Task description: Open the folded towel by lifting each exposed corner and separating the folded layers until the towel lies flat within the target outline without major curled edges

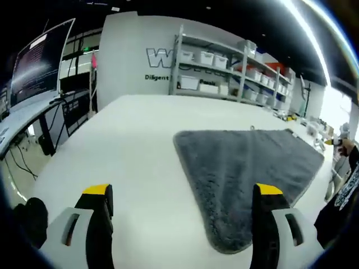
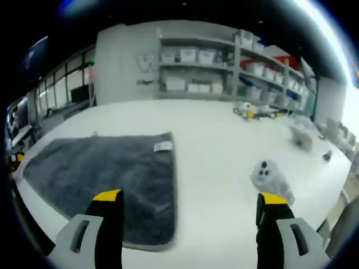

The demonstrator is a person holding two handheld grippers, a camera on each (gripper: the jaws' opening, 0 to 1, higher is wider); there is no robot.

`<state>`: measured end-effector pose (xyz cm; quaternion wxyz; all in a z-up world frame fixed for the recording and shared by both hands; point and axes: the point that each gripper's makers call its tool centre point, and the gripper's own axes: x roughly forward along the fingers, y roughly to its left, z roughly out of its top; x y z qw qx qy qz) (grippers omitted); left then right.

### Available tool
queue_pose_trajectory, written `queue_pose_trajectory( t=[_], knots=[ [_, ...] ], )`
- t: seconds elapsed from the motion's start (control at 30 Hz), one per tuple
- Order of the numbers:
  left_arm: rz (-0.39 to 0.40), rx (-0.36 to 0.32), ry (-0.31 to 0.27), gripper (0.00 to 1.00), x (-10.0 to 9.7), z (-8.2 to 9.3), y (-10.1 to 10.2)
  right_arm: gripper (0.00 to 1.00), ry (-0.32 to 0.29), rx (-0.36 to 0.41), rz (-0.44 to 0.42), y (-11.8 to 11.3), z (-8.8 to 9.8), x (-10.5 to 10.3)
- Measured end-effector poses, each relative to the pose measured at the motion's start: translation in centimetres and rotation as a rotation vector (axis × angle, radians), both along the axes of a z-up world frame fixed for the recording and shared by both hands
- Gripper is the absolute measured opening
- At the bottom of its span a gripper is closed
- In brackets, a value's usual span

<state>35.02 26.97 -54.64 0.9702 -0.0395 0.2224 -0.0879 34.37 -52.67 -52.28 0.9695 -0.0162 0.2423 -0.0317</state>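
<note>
Well, fuzzy grey towel (image 1: pixel 247 174), rect., flat.

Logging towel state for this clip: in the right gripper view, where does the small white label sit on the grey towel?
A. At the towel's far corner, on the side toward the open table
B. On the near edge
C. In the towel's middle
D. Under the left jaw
A: the white label lies at the far corner of the grey towel, next to bare white table, well beyond the open right gripper.
</note>
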Motion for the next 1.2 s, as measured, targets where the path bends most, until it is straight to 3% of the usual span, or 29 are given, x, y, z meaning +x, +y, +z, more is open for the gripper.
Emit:
queue_pose_trajectory(
  t=[0.13,0.23,0.33,0.63,0.87,1.2],
  knots=[
    [-0.010,-0.013,-0.037,1.00,1.5,1.7,-0.2,1.00,-0.068,-0.013,0.058,1.4,2.5,1.7],
    [-0.021,-0.040,-0.043,0.97,3.1,2.7,-0.8,1.00,-0.080,-0.033,0.067,1.7,3.7,2.9],
    [-0.035,-0.014,-0.057,0.97,4.7,3.8,-1.2,1.00,-0.100,-0.057,0.082,2.1,5.1,4.4],
    [-0.100,0.039,-0.033,0.96,8.1,4.3,-2.8,0.99,-0.094,-0.108,0.146,3.7,6.4,8.3],
    [-0.147,0.042,-0.011,0.94,10.8,4.8,-3.8,0.96,-0.103,-0.143,0.200,4.9,7.9,11.9],
    [-0.166,0.059,0.000,0.87,13.8,5.5,-3.6,0.90,-0.078,-0.163,0.217,4.5,7.6,15.0]
  ],
)
